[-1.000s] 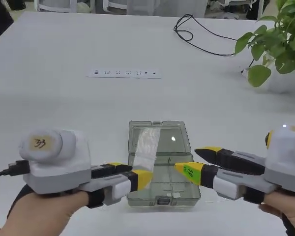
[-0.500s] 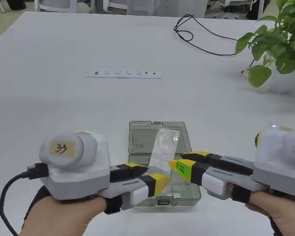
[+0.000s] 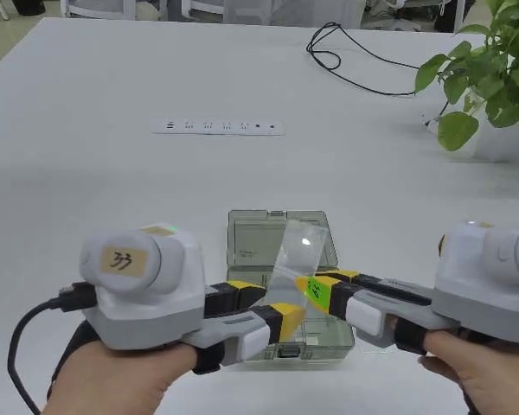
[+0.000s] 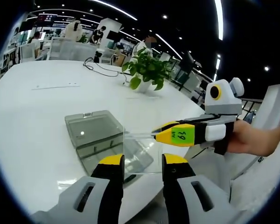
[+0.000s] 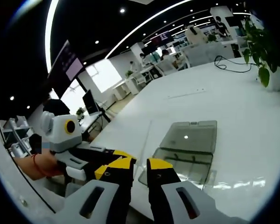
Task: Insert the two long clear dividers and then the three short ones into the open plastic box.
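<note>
Jaws of the left gripper stand partly apart. The clear divider spans the gap between them, its flat face toward that gripper's camera and its two side edges against the inner faces of the yellow tips. The right gripper comes in from the other side with its jaws pressed almost together on the divider's upper edge, near one corner. In the right gripper view the sheet shows edge-on, as a thin line rising out of the narrow slot between the tips. Both tools thus pinch the one divider, which hangs tilted in the air just above the open plastic box. The box lies on the white table, its lid folded flat away from the person. In the head view the grippers cover the front of the box's base. The divider is faint against the grey-green plastic, so its lower edge is hard to trace there. Whether any dividers sit in the base cannot be told.
</note>
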Demonstrator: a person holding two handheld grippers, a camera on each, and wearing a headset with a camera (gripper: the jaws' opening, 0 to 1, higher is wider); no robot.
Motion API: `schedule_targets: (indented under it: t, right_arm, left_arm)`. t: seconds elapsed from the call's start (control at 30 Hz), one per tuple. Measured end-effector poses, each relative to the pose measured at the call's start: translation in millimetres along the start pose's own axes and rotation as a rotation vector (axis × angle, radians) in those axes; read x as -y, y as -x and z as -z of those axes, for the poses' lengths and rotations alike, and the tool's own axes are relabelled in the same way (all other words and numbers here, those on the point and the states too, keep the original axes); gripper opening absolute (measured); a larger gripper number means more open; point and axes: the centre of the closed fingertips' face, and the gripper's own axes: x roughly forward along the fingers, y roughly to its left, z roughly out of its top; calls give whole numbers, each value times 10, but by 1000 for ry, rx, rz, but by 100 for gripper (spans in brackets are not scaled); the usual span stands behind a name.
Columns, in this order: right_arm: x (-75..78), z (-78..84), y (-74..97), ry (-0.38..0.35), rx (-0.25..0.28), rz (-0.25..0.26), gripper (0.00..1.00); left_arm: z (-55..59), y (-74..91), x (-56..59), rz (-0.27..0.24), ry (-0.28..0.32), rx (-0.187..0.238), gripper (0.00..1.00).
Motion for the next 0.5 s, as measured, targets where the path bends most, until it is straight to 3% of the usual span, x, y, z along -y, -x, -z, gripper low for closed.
schedule_targets:
  t: [0.5]
  right_arm:
    - [21,-26,-13,-80,17,53,7]
  left_arm:
    - [18,-34,25,11,-4,-7,30]
